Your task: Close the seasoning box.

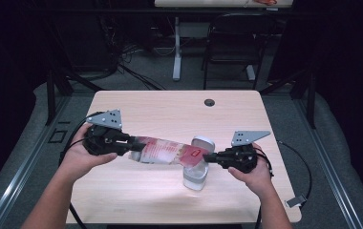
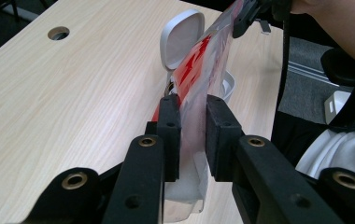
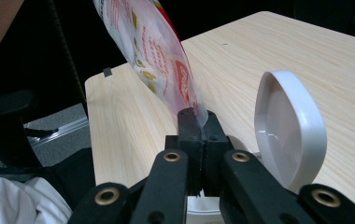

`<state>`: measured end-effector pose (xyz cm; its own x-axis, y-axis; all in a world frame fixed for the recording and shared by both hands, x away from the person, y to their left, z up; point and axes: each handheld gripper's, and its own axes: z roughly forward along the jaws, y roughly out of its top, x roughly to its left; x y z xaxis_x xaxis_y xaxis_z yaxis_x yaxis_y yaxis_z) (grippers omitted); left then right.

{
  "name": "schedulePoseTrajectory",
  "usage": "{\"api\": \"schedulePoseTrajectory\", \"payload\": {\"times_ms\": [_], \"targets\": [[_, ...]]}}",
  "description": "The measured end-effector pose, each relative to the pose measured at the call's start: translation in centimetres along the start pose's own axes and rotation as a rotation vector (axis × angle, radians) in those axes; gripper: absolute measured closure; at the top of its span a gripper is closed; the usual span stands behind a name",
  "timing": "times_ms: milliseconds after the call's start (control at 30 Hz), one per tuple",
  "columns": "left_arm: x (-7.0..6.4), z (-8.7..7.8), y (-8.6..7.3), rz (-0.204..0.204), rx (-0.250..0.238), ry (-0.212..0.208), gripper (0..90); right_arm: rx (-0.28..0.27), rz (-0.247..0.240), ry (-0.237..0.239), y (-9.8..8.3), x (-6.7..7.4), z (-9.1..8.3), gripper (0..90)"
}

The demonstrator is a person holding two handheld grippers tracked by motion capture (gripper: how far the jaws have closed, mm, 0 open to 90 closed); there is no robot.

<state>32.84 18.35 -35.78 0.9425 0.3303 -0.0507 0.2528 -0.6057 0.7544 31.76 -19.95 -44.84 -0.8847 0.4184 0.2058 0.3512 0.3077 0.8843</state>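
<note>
A clear plastic bag (image 1: 165,151) with red and white print is stretched almost level between my two grippers, above the table. My left gripper (image 1: 134,145) is shut on the bag's thicker end (image 2: 193,140). My right gripper (image 1: 207,157) is shut tight on its thin flat edge (image 3: 199,120). In the right gripper view the bag (image 3: 157,51) rises up and to the left. Right under the right gripper's end of the bag stands a white container (image 1: 195,177), its hinged lid (image 1: 202,142) flipped up. That lid (image 3: 287,130) stands just right of the right gripper's jaws.
The light wooden table (image 1: 170,109) has a cable hole (image 1: 209,102) near its far edge. Beyond the table stand a black chair (image 1: 232,43) and another desk's leg (image 1: 176,47). A small white object (image 1: 295,201) lies on the floor at the right.
</note>
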Motion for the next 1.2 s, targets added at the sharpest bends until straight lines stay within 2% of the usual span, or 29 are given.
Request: {"api": "schedulePoseTrajectory", "payload": {"times_ms": [667,1200], "targets": [[-0.2,0.03,0.68,0.011,-0.001,-0.004,78.3,-0.006,-0.001,-0.006,-0.01,-0.08,-0.52,89.9],[-0.18,0.44,0.98,0.008,-0.008,-0.008,78.2,-0.01,0.022,-0.003,-0.5,-0.64,-0.58,89.9]]}}
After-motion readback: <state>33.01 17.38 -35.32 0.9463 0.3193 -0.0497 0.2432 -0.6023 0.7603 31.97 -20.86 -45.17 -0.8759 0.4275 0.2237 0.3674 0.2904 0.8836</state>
